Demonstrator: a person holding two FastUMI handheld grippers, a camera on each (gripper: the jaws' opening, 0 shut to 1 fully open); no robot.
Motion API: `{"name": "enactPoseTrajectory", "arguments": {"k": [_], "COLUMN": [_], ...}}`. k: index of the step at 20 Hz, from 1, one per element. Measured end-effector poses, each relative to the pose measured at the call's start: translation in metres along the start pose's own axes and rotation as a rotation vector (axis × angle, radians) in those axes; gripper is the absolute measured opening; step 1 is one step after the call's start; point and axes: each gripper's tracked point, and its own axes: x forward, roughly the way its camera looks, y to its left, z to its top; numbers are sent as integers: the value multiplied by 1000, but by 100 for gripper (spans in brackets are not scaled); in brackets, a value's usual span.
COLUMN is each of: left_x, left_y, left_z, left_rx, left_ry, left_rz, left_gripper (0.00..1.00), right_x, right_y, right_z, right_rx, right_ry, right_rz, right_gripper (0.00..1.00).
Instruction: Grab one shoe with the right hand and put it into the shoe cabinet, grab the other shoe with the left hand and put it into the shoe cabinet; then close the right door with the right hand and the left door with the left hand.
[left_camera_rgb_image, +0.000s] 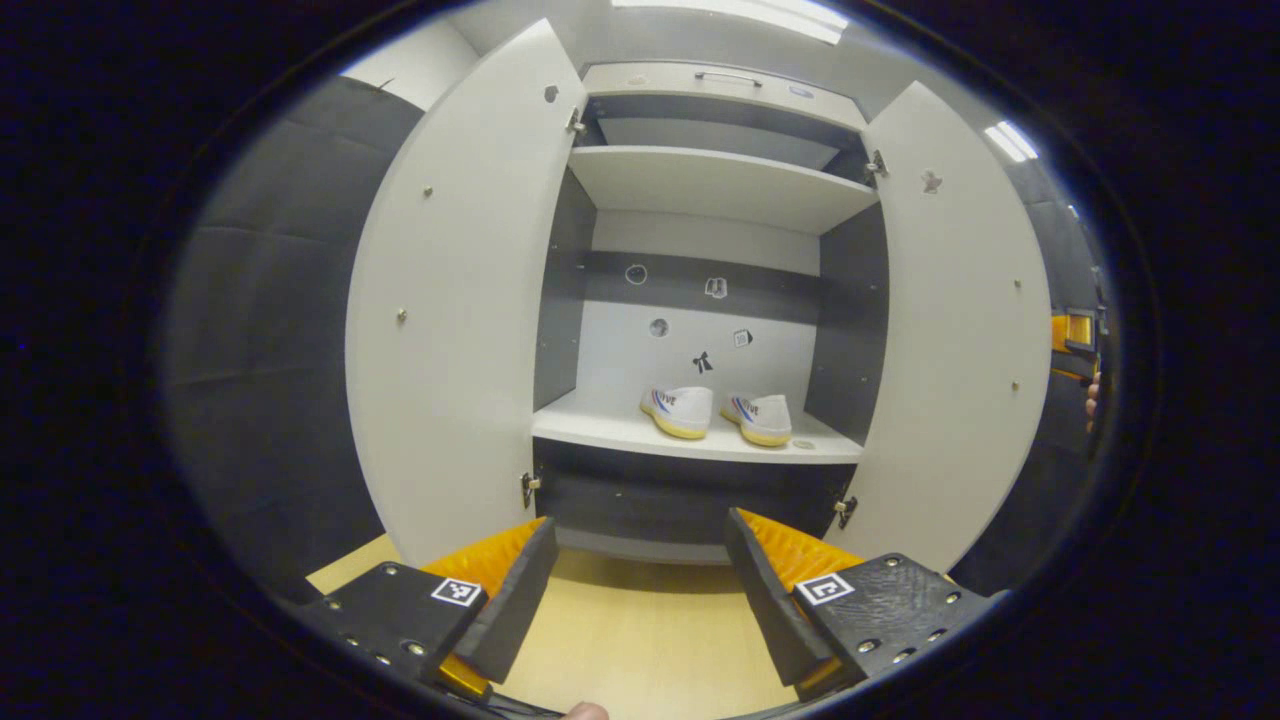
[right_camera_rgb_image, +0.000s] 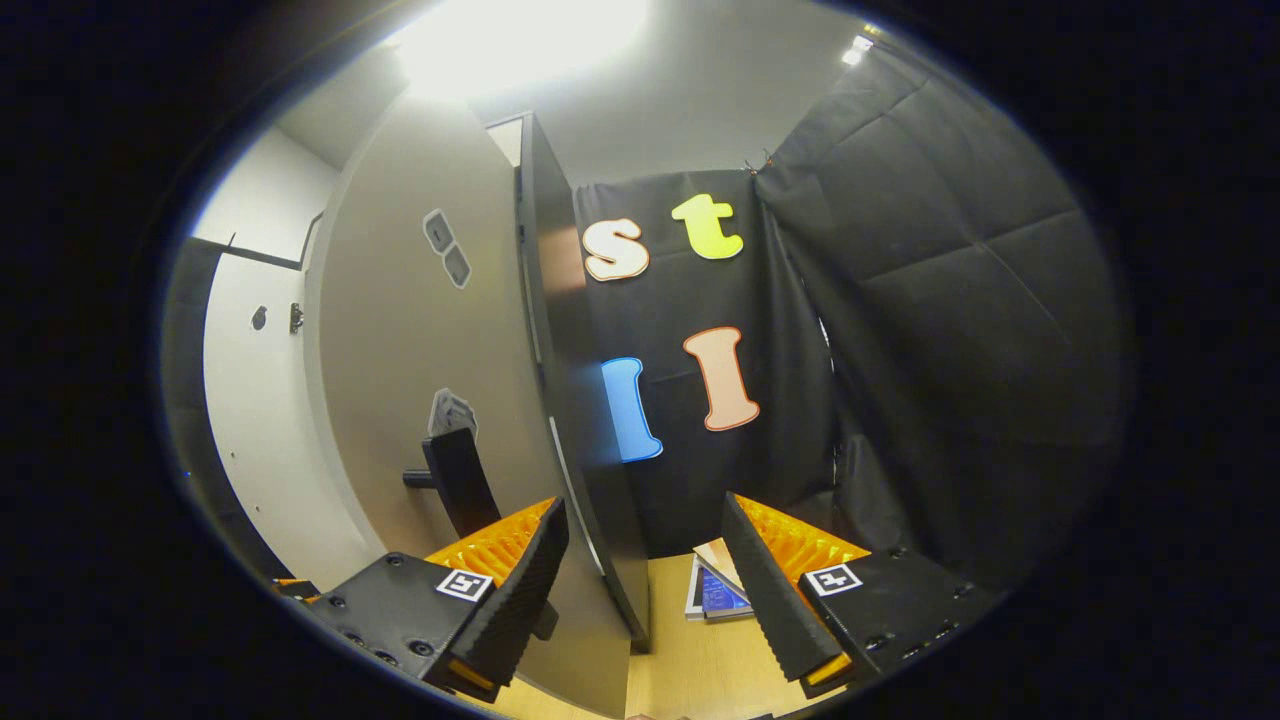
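A: Start big. The shoe cabinet (left_camera_rgb_image: 715, 300) stands wide open, left door (left_camera_rgb_image: 455, 300) and right door (left_camera_rgb_image: 960, 340) both swung out. Both shoes already sit on the lower shelf (left_camera_rgb_image: 690, 432), the left shoe (left_camera_rgb_image: 680, 410) just beside the right shoe (left_camera_rgb_image: 760, 418).

B: So only the doors remain. Where is the risk?

A: In the right gripper view, the right tongs (right_camera_rgb_image: 645, 580) are spread, with the free edge of the right door (right_camera_rgb_image: 575, 420) running up between the two fingers. If they push off-centre, the edge could slip past one finger (right_camera_rgb_image: 515, 590) and the door would only swing partway.

B: And the door's handle (right_camera_rgb_image: 455, 480)?

A: It's near that same finger; a careless sweep might snag it.

B: The left side?

A: The left tongs (left_camera_rgb_image: 640, 590) are also apart, holding nothing, well back from the cabinet. Closing the left door too early could clash with the right one where they meet.

B: The shoes?

A: They sit close to the shelf's front lip; I judge a heel could foul a closing door.
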Motion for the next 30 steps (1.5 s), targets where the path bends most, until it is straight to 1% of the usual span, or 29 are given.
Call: {"name": "enactPoseTrajectory", "arguments": {"k": [3,6,8,12,14,17,20,23,26,28,30], "left_x": [0,0,2,1,-1,-4,-5,2,3,3,6], "left_y": [4,3,3,6,7,7,10,15,24,29,29], "left_z": [5,6,5,9,10,10,7,5,1,2,-3], "left_rx": [15,0,9,33,45,58,42,0,12,12,-17], "left_ry": [-10,-19,-16,-29,-37,-43,-43,-27,-18,-27,-25], "left_rz": [15,10,7,13,25,65,106,137,181,218,247], "left_gripper": [97,97,97,97,97,97,96,97,96,97,96], "right_x": [0,5,6,13,15,21,31,43,51,51,50], "right_y": [12,35,52,74,87,106,128,147,165,169,170], "right_z": [-4,-9,-14,-15,-22,-25,-29,-33,-36,-39,-41], "right_rx": [-1,29,48,0,19,54,65,45,16,1,3], "right_ry": [15,31,43,49,69,88,105,124,115,111,112], "right_rz": [30,95,133,173,198,241,285,317,349,349,342], "right_gripper": [98,98,98,98,98,98,98,98,98,98,98]}}
